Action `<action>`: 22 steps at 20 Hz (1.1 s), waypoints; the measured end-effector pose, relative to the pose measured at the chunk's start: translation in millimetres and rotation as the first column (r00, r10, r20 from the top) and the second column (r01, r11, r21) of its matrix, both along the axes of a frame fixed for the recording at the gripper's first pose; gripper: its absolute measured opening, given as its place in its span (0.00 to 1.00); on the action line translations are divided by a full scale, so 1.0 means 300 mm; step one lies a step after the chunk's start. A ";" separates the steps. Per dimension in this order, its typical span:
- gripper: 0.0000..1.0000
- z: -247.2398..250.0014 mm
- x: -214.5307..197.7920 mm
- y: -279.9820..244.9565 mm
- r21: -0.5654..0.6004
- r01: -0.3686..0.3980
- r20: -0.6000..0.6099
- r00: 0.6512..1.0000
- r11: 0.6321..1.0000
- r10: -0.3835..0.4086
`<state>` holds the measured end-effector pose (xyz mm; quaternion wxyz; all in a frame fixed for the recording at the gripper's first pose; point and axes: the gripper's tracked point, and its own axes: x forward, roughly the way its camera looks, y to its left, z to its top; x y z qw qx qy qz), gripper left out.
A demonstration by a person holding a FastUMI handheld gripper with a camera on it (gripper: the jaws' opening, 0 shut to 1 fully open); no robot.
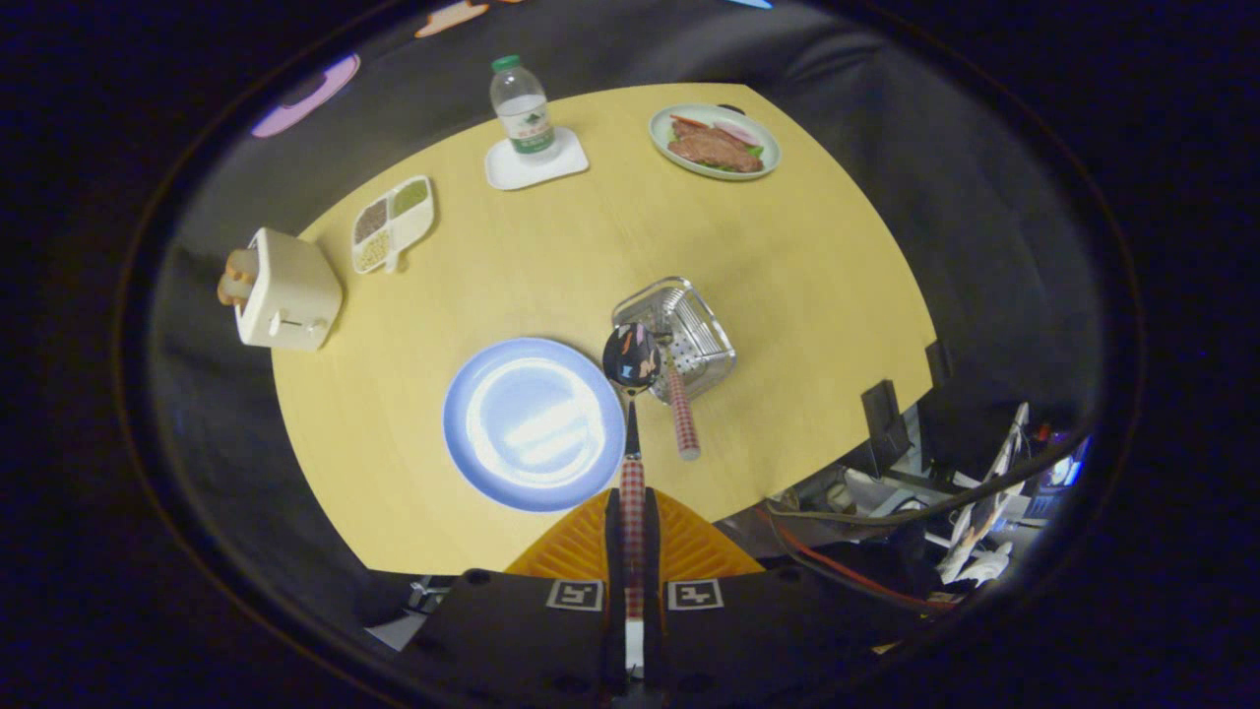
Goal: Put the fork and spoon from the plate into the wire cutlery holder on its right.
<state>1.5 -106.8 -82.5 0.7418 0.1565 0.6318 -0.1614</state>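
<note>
The booth's yellow table (787,295) lay below. The tongs (632,522) were clamped on the spoon (631,356) by its checked handle, bowl forward, hovering beside the holder (689,330). The fork (681,414) already stood inside, leaning out; the plate (492,463) was bare. Best, I thought, to centre the bowl over the basket before lowering.

toaster (287,290) with bread, sectioned dish (393,224), bottle (522,110) on white coaster (536,165), plate of food (715,142)
</note>
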 end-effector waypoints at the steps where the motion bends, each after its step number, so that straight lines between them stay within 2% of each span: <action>1: 0.10 -0.007 0.004 -0.015 0.016 0.004 -0.031 1.000 1.000 -0.004; 4: 0.10 -0.053 0.044 -0.033 0.073 0.026 -0.087 0.996 0.997 -0.019; 8: 0.10 -0.116 0.086 -0.057 0.108 0.003 -0.178 0.984 0.994 0.017; 11: 0.10 -0.166 0.134 -0.065 0.146 0.009 -0.200 0.980 0.989 0.021; 15: 0.11 -0.216 0.143 -0.099 0.147 -0.046 -0.254 0.964 0.988 0.082; 19: 0.12 -0.250 0.184 -0.082 0.187 -0.046 -0.243 0.966 0.981 0.092; 22: 0.13 -0.267 0.180 -0.081 0.188 -0.083 -0.255 0.958 0.979 0.130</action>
